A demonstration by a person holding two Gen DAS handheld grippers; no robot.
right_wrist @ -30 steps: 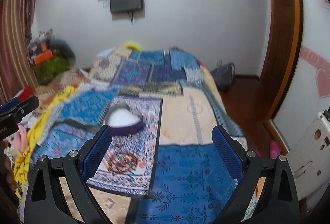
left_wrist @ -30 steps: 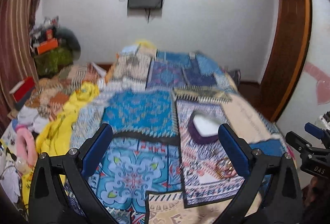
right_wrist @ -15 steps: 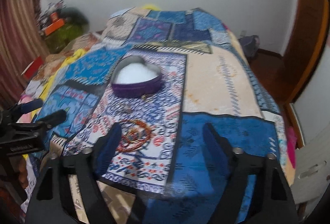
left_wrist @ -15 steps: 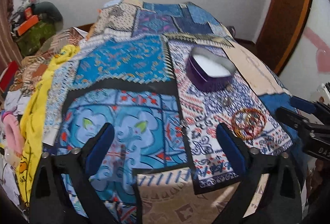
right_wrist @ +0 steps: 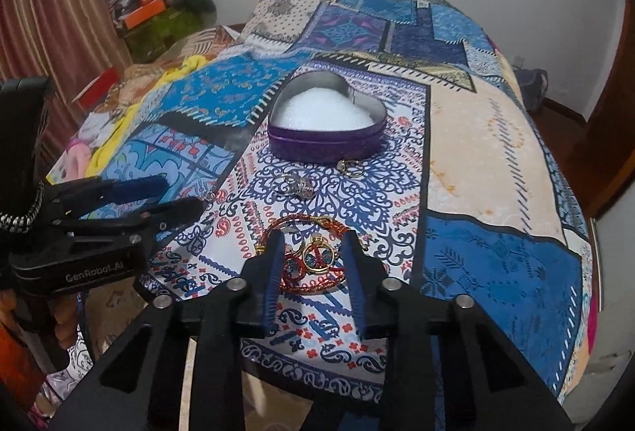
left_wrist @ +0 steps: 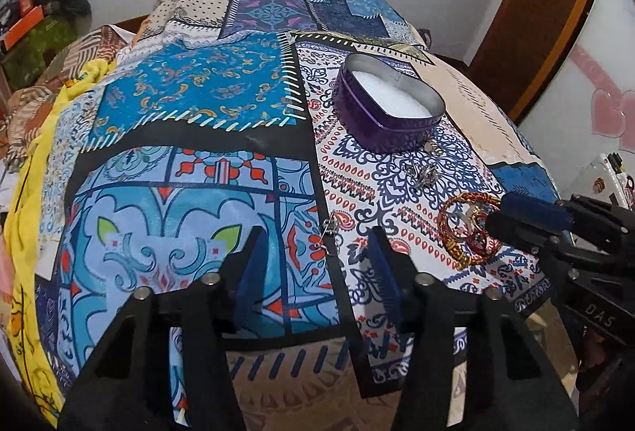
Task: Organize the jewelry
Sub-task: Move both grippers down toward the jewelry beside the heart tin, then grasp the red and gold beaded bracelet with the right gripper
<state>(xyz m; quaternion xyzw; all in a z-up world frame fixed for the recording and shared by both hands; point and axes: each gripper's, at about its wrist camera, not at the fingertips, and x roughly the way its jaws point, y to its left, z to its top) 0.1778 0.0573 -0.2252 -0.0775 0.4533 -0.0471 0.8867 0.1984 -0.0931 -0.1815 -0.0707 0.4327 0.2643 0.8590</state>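
Note:
A purple heart-shaped tin [right_wrist: 326, 121] with a white foam lining stands open on the patterned bedspread; it also shows in the left wrist view [left_wrist: 387, 105]. In front of it lie a gold ring [right_wrist: 350, 167] and a silver ring [right_wrist: 298, 185]. Nearer lies a pile of red and gold bangles [right_wrist: 313, 256] with rings. My right gripper [right_wrist: 313, 238] is open with its fingers on either side of the bangles, just above them. My left gripper [left_wrist: 317, 236] is open over a small silver earring [left_wrist: 328, 230]. The bangles [left_wrist: 466, 228] lie to its right.
The patchwork bedspread [right_wrist: 496, 153] covers the whole bed. A yellow cloth [left_wrist: 35, 169] and loose clothes lie along the bed's left side. A cluttered shelf [right_wrist: 154, 14] stands at the back left. A wooden door frame [left_wrist: 535, 14] is on the right.
Both grippers have moved down and forward toward the bedspread and narrowed their opening. The right one now straddles the bangles; the left one is over the earring.

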